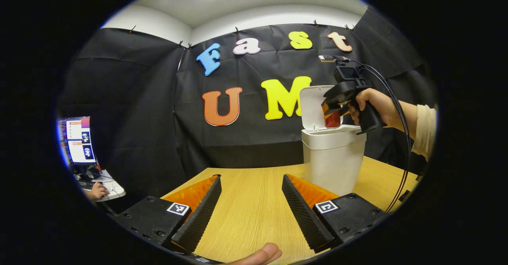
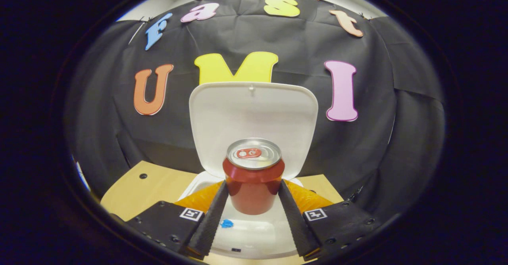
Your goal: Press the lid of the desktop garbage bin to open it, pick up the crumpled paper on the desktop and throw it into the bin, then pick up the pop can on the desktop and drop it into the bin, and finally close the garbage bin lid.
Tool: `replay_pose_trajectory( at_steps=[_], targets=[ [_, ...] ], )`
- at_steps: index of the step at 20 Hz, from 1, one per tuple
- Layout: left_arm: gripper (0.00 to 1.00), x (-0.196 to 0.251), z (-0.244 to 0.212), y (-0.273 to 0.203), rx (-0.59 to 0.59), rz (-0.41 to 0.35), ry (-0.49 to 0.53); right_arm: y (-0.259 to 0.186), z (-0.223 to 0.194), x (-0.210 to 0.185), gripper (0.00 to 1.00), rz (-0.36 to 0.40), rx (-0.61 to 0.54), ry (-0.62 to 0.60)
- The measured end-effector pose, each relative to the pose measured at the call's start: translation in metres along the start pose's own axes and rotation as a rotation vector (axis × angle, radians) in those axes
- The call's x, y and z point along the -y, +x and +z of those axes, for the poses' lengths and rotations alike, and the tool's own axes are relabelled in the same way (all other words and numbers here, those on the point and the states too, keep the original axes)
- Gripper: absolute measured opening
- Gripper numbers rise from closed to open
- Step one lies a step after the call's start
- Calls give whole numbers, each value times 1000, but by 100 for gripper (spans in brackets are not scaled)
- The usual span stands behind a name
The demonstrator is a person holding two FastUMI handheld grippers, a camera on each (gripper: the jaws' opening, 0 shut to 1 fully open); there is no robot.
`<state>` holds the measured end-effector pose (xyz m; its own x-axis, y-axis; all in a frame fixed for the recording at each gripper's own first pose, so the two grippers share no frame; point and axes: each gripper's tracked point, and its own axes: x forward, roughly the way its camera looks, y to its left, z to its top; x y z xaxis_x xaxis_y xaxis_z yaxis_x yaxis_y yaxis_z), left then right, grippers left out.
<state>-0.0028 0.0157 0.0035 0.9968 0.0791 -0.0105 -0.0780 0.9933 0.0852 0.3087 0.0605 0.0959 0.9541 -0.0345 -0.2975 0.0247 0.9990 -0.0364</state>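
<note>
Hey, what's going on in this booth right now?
A person is clearing a wooden table using two handheld grippers. The right gripper has its fingers clamped on a red pop can and holds it upright over the white garbage bin, whose lid stands open. The left gripper is open, holding nothing, low over the table. The can hasn't been dropped yet.
</note>
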Motion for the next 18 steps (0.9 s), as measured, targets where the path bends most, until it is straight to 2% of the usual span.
replay_pose_trajectory(
  at_steps=[6,10,12,15,16,17,18],
  targets=[
    [99,-16,-10,6,-33,32,-19,11,-8,-4,79,19,-22,35],
    [99,-14,-12,8,-45,22,-29,4,-3,-11,77,30,-7,2],
    [99,-15,-12,8,-46,22,-32,-4,7,-15,81,39,26,-14],
    [99,-16,-12,6,-48,23,-38,-19,26,-19,95,44,76,-35],
    [99,-15,-12,6,-48,20,-42,-24,31,-16,92,39,89,-30],
    [99,-14,-11,6,-47,17,-43,-30,40,-16,97,41,105,-25],
    [99,-13,-11,5,-46,14,-42,-36,49,-14,95,41,125,-21]
  ],
)
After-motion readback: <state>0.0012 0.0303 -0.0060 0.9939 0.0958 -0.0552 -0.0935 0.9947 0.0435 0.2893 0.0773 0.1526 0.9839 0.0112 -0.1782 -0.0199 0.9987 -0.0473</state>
